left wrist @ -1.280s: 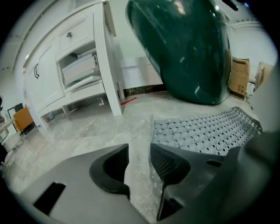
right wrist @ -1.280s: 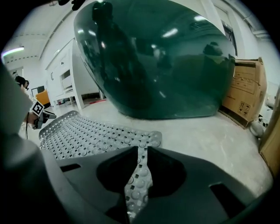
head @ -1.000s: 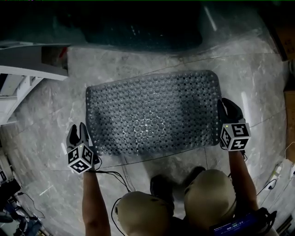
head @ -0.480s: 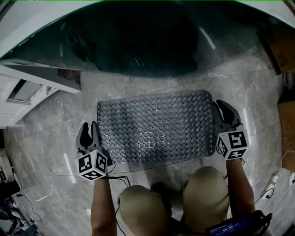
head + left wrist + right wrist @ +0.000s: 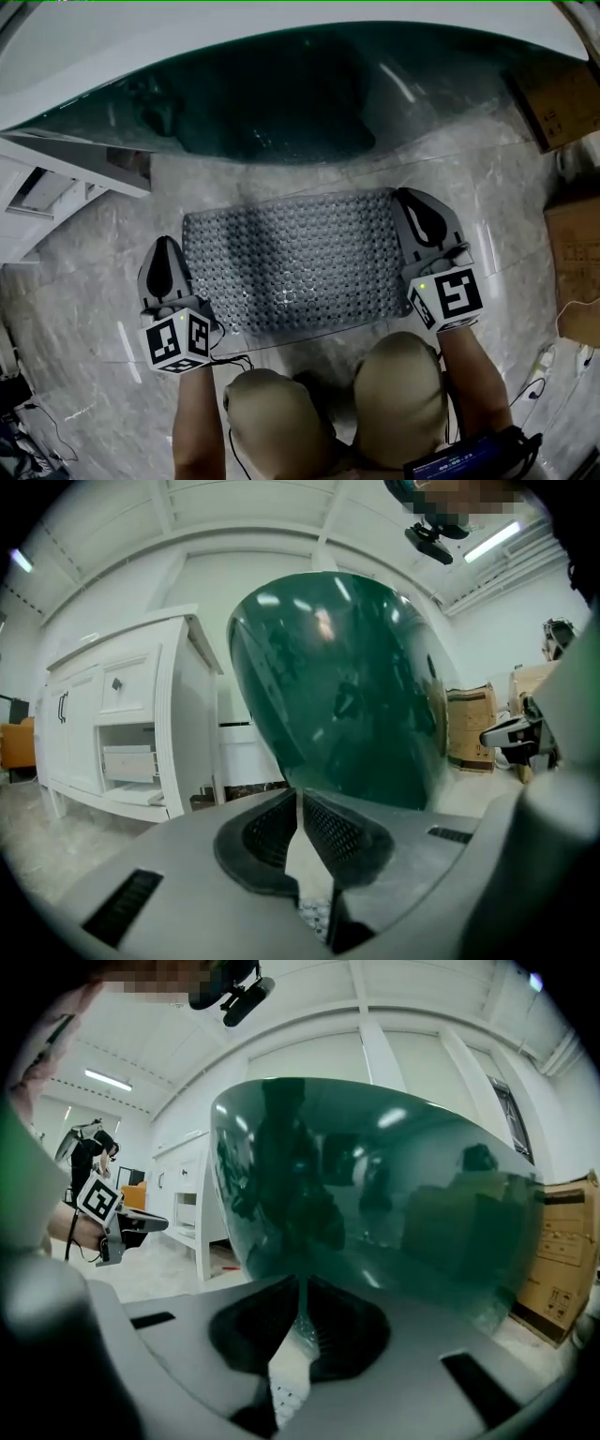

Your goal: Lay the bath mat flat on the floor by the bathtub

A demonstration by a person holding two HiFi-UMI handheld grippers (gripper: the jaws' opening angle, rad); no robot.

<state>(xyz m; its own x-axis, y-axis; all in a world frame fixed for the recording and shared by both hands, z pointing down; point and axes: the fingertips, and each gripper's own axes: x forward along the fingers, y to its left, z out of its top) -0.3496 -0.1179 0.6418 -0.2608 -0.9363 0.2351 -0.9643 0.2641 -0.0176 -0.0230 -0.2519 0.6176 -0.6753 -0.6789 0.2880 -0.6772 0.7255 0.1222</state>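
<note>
From the head view, the bath mat (image 5: 291, 272) lies spread flat on the marble floor (image 5: 84, 281), its long side running along the dark green bathtub (image 5: 262, 103), which sits at twelve o'clock from it. The left gripper (image 5: 167, 246) hangs at nine o'clock of the mat, just clear of its short edge. The right gripper (image 5: 415, 199) hangs at three o'clock and overlaps that edge in the picture. The task looks as good as done.

In the left gripper view, the jaws have just closed and meet at the tips with nothing pinched. A sliver of the mat shows below through the gap. The tub fills twelve o'clock, and a white cabinet (image 5: 122, 724) stands at nine.

In the right gripper view, the jaws also meet at the tips. The dotted strip beneath them reads as the mat down on the floor, not a held edge. A cardboard box (image 5: 562, 1251) sits at three o'clock.

The mat looks thin, rubbery and floppy, light, with a bubbled surface that probably clings to smooth stone. For any straightening, pinch the two short edges near the corners and lift rather than drag.
</note>
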